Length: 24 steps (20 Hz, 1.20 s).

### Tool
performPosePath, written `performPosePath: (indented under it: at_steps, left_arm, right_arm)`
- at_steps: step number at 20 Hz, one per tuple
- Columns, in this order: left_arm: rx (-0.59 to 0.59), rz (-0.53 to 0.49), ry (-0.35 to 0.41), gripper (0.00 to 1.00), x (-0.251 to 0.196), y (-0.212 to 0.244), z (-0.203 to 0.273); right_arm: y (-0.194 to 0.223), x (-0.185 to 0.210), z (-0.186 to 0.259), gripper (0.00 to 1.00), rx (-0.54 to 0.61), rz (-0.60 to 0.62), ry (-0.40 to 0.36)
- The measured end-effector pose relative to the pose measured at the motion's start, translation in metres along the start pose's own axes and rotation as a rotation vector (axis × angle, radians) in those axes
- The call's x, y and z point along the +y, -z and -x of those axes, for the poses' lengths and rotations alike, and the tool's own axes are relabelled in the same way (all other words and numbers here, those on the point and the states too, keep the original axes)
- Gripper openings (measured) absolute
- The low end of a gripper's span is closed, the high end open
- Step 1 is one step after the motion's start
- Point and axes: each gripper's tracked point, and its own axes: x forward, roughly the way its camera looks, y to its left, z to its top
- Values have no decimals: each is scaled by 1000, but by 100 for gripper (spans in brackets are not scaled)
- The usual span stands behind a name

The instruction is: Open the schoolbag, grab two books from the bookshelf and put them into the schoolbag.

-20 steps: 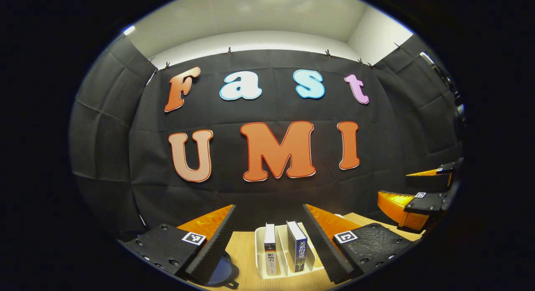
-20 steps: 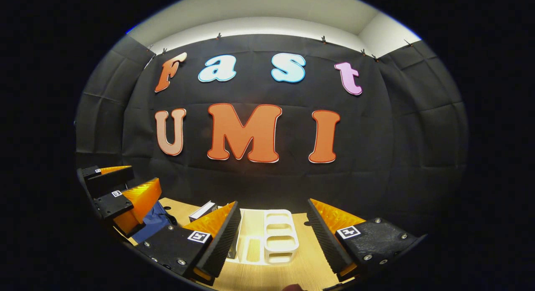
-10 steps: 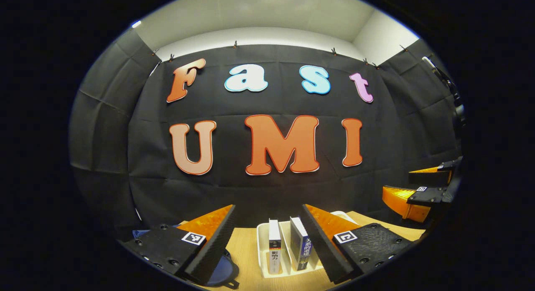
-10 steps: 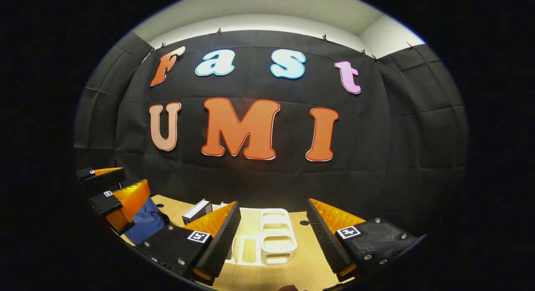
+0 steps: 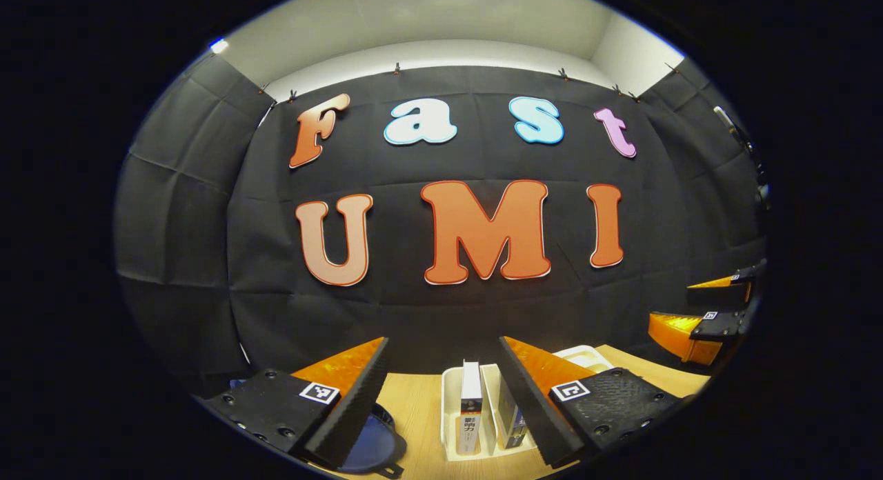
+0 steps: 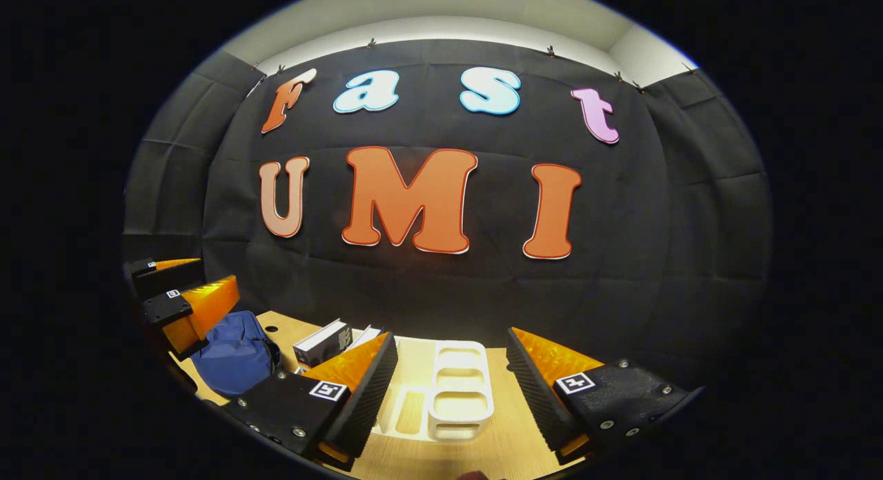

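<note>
A: Where does the left claw (image 5: 441, 404) stand?

B: It hangs above the wooden bench (image 5: 417, 411) with its jaws spread wide and nothing between them. Past its fingertips, in the left gripper view, sits the white bookshelf (image 5: 450, 418), and two books stand upright in its slots. The first book (image 5: 470, 414) has a white and dark spine and shows in full between the fingers. The second book (image 5: 509, 421) is partly hidden behind the claw's right finger (image 5: 528, 397).

A: And the schoolbag?

B: The blue schoolbag (image 5: 369, 447) lies on the bench just beside the bookshelf, to its left in the left gripper view, half hidden behind the claw's left finger. In the right gripper view the schoolbag (image 6: 234, 359) looks like a rounded blue bundle. Whether its zip is open cannot be told.

A: What of the right claw (image 6: 452, 387)?

B: Its jaws are also wide apart and hold nothing. It hovers over the bench (image 6: 510, 425) above the bookshelf's (image 6: 452, 397) unfilled end, where white rounded dividers show. The books (image 6: 323, 343) lean at the far left of the rack in that view, near the schoolbag.

A: Do the claws see each other?

B: Yes. The right claw (image 5: 710, 307) shows at the far right of the left gripper view, and the left claw (image 6: 181, 287) at the far left of the right gripper view, above the schoolbag. They are well apart.
</note>
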Motion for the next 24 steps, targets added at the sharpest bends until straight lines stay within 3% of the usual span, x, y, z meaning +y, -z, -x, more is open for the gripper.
performPosePath:
  at_steps: [5, 9, 24]
  left_arm:
    - [84, -57, -44, 99, 17, 42, 13]
    - [171, -116, -61, 96, 46, 85, 14]
    - [549, -534, -2, 96, 129, 296, 29]
  right_arm:
    - [18, 3, -7, 94, 34, 1, -45]
    - [25, 3, -13, 94, 37, 9, -15]
    - [61, 33, -31, 94, 158, 53, 48]
